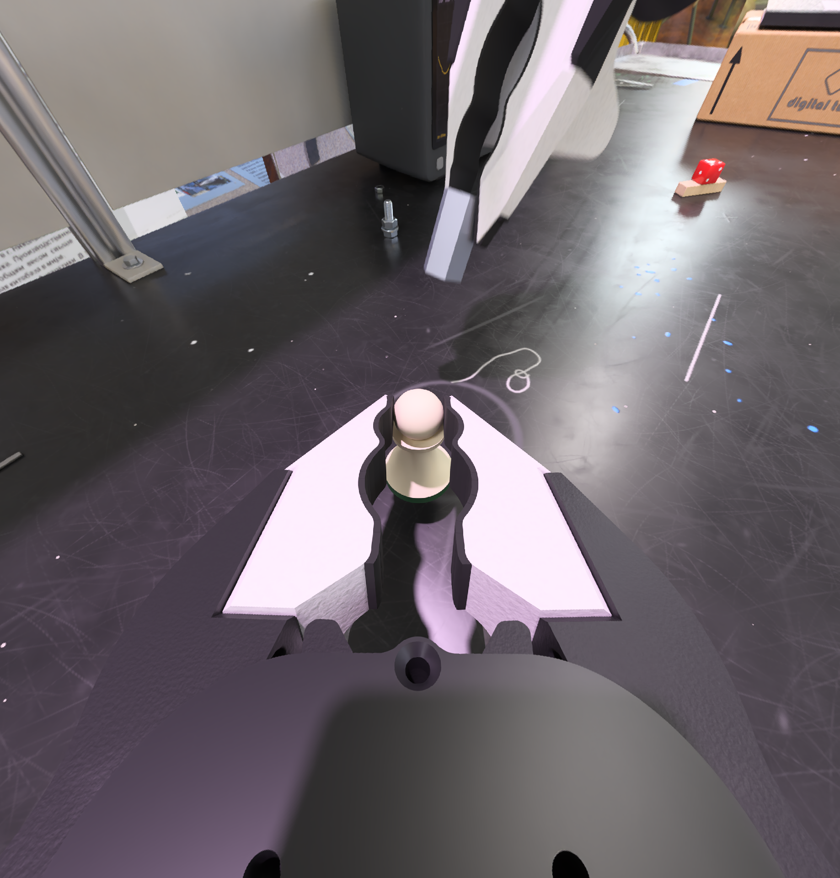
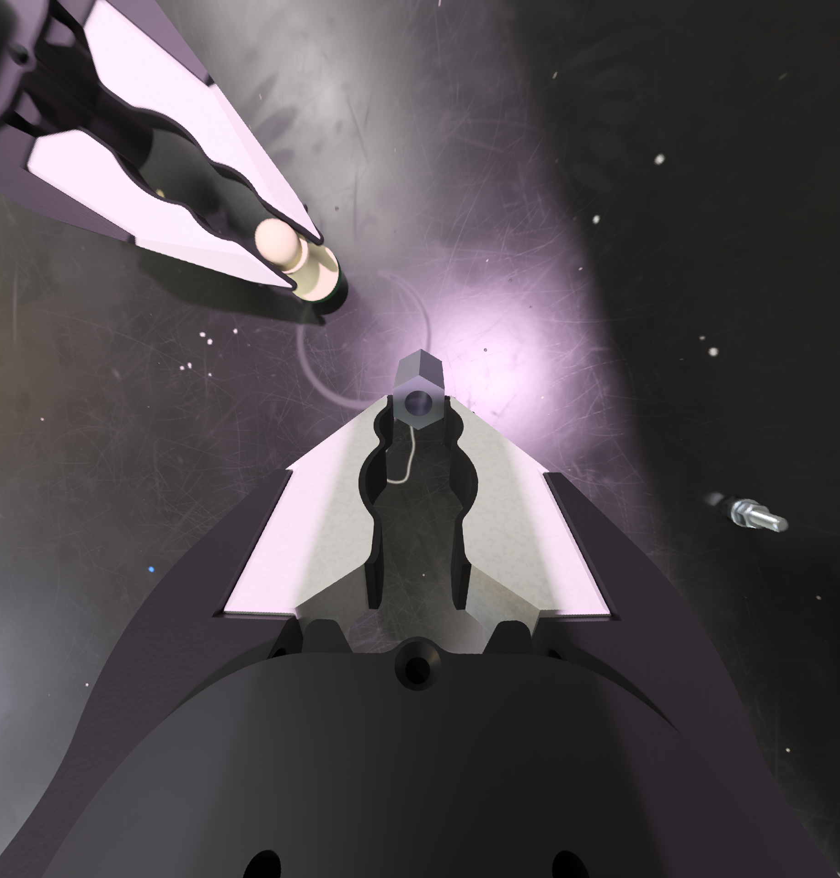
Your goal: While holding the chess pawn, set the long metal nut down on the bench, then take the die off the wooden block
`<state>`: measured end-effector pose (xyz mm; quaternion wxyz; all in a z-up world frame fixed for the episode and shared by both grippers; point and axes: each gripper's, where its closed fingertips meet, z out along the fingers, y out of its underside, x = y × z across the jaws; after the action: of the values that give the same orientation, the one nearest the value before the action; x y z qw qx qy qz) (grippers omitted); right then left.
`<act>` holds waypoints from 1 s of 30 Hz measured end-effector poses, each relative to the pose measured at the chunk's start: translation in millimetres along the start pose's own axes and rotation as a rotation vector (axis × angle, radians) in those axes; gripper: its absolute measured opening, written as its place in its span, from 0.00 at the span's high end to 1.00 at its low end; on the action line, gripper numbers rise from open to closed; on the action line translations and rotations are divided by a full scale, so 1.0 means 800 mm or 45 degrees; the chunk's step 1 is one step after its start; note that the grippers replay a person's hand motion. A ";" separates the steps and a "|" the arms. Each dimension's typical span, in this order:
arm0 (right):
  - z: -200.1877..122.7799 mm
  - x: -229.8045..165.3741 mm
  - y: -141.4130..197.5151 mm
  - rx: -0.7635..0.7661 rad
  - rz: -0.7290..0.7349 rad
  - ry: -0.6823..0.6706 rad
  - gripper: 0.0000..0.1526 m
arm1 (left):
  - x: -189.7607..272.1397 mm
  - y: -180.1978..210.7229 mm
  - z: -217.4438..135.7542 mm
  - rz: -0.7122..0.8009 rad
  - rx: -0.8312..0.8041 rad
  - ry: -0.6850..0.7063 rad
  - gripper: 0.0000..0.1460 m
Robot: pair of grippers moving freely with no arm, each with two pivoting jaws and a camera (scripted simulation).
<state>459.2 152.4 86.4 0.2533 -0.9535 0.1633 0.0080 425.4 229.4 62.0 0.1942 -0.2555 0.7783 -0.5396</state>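
Observation:
My left gripper (image 1: 419,404) is shut on a cream chess pawn (image 1: 418,456) with a dark green base, held over the black bench (image 1: 171,475). My right gripper (image 2: 418,399) is shut on the top end of a long grey hex nut (image 2: 418,394), pointing down at the bench. In the left wrist view the long nut (image 1: 448,237) hangs tilted from the right gripper (image 1: 470,199), clear of the bench. A red die (image 1: 710,170) sits on a small wooden block (image 1: 699,188) at the far right. The pawn (image 2: 308,271) also shows in the right wrist view.
A bolt with a nut (image 1: 389,221) stands near a dark device (image 1: 399,85); the bolt (image 2: 750,515) also shows in the right wrist view. A cardboard box (image 1: 788,81) stands behind the die. A metal leg (image 1: 57,157) is bolted down at left. A white string (image 1: 513,370) lies mid-bench.

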 end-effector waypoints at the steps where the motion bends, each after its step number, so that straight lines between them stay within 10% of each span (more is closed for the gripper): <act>1: 0.008 0.000 0.003 -0.030 -0.001 -0.008 0.87 | 0.000 -0.001 -0.001 0.002 0.009 0.001 0.86; 30: 0.042 -0.042 0.102 -0.223 -0.140 -0.145 0.77 | -0.005 -0.002 -0.004 -0.073 0.037 0.010 0.86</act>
<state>403.7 112.0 21.4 0.1780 -0.9775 0.0947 0.0625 427.2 233.5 64.7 0.1794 -0.2729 0.7636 -0.5571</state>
